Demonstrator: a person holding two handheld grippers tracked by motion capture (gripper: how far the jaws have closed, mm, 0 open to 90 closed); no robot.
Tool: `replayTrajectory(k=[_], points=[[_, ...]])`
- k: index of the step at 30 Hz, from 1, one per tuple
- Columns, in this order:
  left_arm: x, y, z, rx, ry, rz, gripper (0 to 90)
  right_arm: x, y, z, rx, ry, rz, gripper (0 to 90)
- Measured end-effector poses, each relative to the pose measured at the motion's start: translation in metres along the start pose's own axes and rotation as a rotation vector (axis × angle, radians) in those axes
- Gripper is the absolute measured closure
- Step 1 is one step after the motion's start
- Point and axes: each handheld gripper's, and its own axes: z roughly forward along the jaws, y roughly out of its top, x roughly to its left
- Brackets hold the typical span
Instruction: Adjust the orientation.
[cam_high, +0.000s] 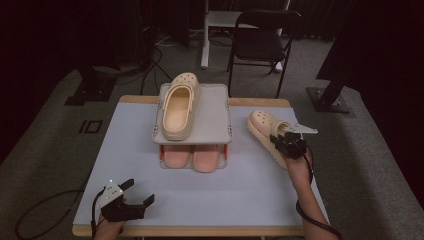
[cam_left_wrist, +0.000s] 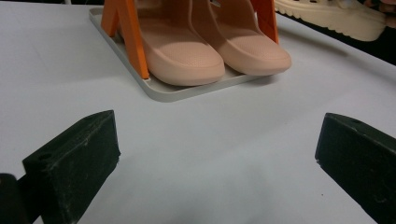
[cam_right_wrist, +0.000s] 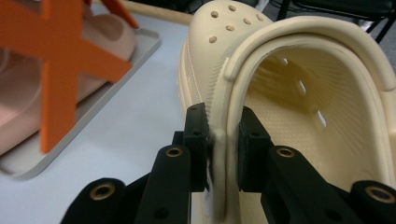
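A cream clog (cam_high: 263, 129) hangs tilted above the table's right side, and my right gripper (cam_high: 289, 142) is shut on its heel rim. In the right gripper view the pads pinch the clog's side wall (cam_right_wrist: 219, 140). A matching cream clog (cam_high: 180, 106) lies on the top shelf of a small grey rack (cam_high: 212, 120). Two pink slippers (cam_high: 192, 157) sit on the rack's lower tray, also seen in the left gripper view (cam_left_wrist: 210, 49). My left gripper (cam_high: 134, 196) rests open near the table's front left corner, nothing between its jaws.
The rack has orange side supports (cam_left_wrist: 128, 35) and stands at the middle back of the pale blue table (cam_high: 125, 165). A black folding chair (cam_high: 262, 40) stands behind the table, and cables lie on the floor at the left.
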Motion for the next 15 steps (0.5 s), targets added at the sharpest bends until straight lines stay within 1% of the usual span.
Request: replayTrajectory(k=[2, 4, 8, 15], points=[[0.0, 0.0, 0.0, 0.004, 0.0, 0.005, 0.0, 0.004, -0.002, -0.003, 0.003, 0.001, -0.009, 77.5], [-0.001, 0.0, 0.0, 0.004, -0.003, 0.011, 0.0, 0.008, -0.005, -0.006, 0.0, 0.006, -0.004, 77.4], [-0.003, 0.001, 0.001, 0.004, -0.007, 0.018, 0.0, 0.014, -0.012, -0.011, 0.004, 0.003, -0.012, 77.5], [-0.005, 0.001, 0.003, 0.004, -0.018, 0.025, 0.0, 0.022, -0.026, -0.017, 0.013, 0.003, -0.02, 77.4]])
